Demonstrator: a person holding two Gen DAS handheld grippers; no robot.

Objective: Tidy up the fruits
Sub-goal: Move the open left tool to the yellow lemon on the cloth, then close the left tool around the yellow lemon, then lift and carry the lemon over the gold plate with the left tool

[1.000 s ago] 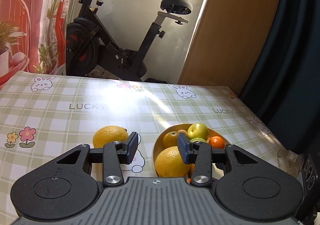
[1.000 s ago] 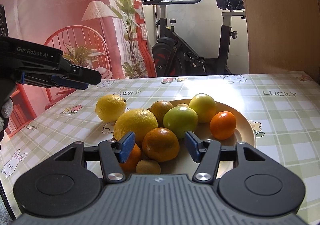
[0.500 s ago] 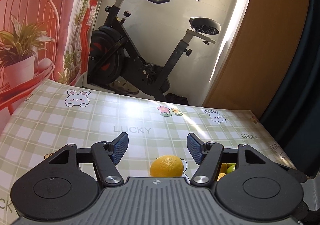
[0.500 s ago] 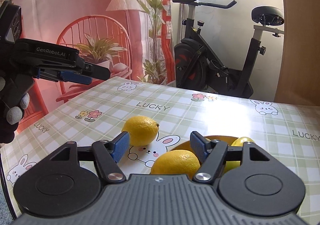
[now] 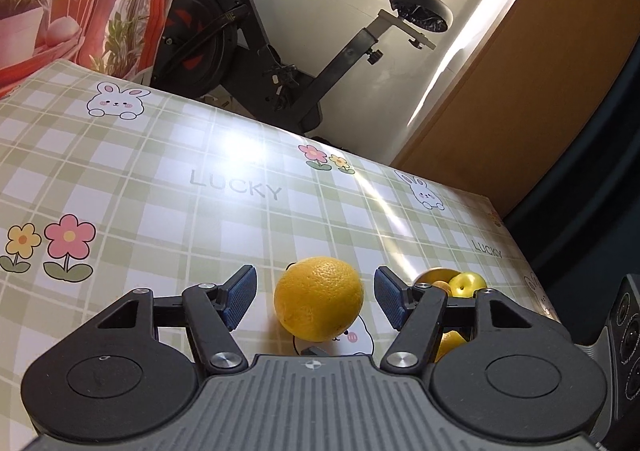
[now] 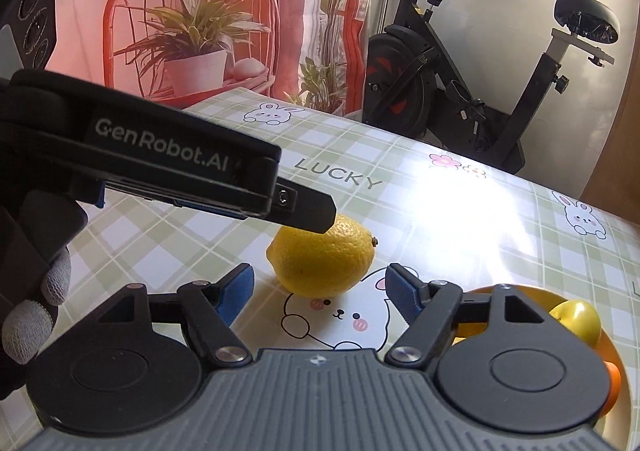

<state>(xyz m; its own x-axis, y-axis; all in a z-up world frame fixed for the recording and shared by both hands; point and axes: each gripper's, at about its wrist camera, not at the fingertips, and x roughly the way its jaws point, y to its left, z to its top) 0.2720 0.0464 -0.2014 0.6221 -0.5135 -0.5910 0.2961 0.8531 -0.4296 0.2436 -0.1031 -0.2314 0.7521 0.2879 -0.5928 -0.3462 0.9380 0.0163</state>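
A yellow lemon point(image 5: 319, 299) lies on the checked tablecloth, outside the bowl. My left gripper point(image 5: 314, 297) is open, with the lemon between its blue pads and a gap on each side. In the right wrist view, the left gripper point(image 6: 316, 213) reaches in from the left over the lemon point(image 6: 324, 259). My right gripper point(image 6: 320, 291) is open and empty, just short of the lemon. The yellow bowl point(image 6: 478, 288) at the right holds a green apple point(image 6: 576, 317) and an orange point(image 6: 614, 379). The left wrist view shows the bowl point(image 5: 434, 274) and apple point(image 5: 466, 285) behind the right finger.
A gloved hand point(image 6: 36, 291) holds the left gripper. The tablecloth point(image 5: 160, 191) stretches left and forward of the lemon. An exercise bike point(image 5: 280, 51) stands beyond the table's far edge. A wooden panel point(image 5: 520, 91) is at the back right.
Both grippers have moved left from over the bowl toward the lemon. The left gripper has opened wider and come down around the lemon.
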